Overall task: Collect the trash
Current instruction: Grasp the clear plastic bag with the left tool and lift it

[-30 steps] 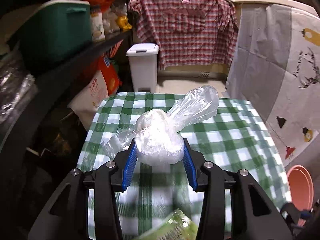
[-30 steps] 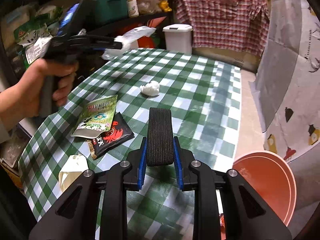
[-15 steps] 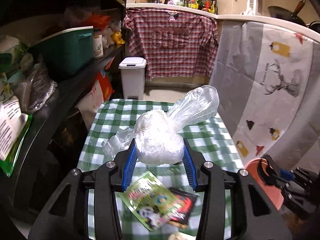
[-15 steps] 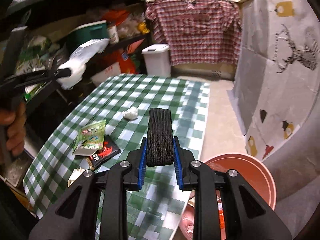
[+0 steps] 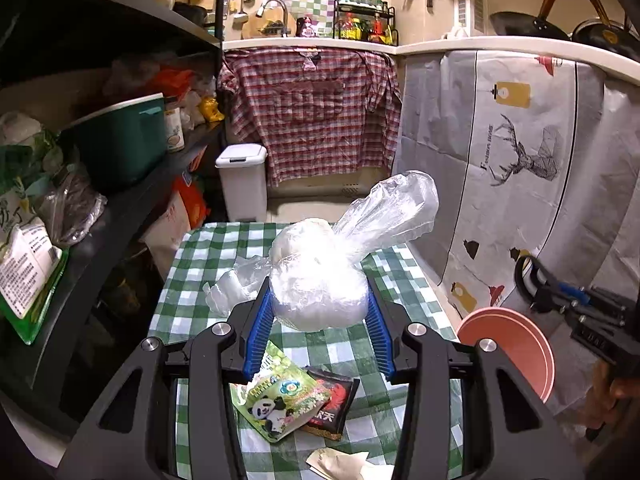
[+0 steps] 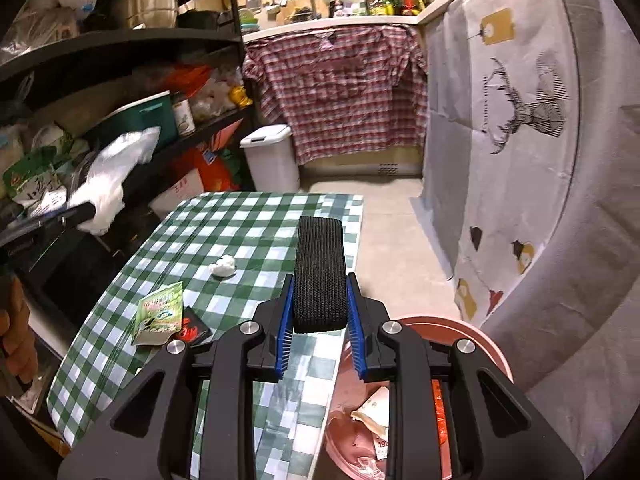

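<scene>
1. A black shelving unit (image 5: 132, 40) lines the left wall, crowded with a green storage box (image 5: 120, 140) and bags.
2. A white counter (image 5: 320, 44) curves round the back and right.
3. A red plaid cloth (image 5: 312, 108) and a deer-print sheet (image 5: 520, 160) hang from its edge.
4. A white pedal bin (image 5: 242, 180) stands on the beige floor (image 6: 384, 240).

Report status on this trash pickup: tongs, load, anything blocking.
Left tongs shut on knotted plastic bag. Right tongs shut on black strap, above pink bin. Wrappers and tissue wad left on table. Nothing blocking.

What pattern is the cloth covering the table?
Green-and-white check on the tablecloth, seen best from the right wrist view.
</scene>
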`<control>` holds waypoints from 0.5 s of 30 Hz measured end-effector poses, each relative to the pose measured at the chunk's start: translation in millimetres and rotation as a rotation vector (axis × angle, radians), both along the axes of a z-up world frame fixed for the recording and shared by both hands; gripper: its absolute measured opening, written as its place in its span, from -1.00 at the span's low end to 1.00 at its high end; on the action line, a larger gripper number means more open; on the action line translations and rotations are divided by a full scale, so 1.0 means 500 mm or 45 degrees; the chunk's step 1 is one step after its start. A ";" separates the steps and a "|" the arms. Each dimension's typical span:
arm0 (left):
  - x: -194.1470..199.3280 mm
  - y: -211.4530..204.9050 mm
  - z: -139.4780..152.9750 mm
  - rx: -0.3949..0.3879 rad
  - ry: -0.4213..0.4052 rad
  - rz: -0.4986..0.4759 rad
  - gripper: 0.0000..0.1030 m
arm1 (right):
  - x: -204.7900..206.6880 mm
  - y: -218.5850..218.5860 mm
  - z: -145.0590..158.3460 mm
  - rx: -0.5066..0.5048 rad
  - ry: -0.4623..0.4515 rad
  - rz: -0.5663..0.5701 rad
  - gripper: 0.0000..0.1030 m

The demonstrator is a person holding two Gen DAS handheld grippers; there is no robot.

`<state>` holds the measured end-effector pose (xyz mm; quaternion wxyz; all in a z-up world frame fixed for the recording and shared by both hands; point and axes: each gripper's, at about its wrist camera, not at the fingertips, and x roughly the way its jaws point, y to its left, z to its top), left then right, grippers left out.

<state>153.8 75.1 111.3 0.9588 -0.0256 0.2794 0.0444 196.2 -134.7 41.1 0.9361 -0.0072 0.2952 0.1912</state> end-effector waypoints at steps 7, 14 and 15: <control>0.005 -0.020 -0.015 -0.005 0.013 -0.031 -0.16 | -0.006 -0.023 0.008 0.001 -0.027 -0.061 -0.52; 0.010 -0.060 -0.024 0.001 0.011 -0.086 -0.16 | -0.003 -0.042 0.006 0.001 -0.024 -0.110 -0.52; 0.011 -0.066 -0.025 0.002 0.010 -0.092 -0.16 | -0.003 -0.045 0.006 -0.001 -0.026 -0.115 -0.51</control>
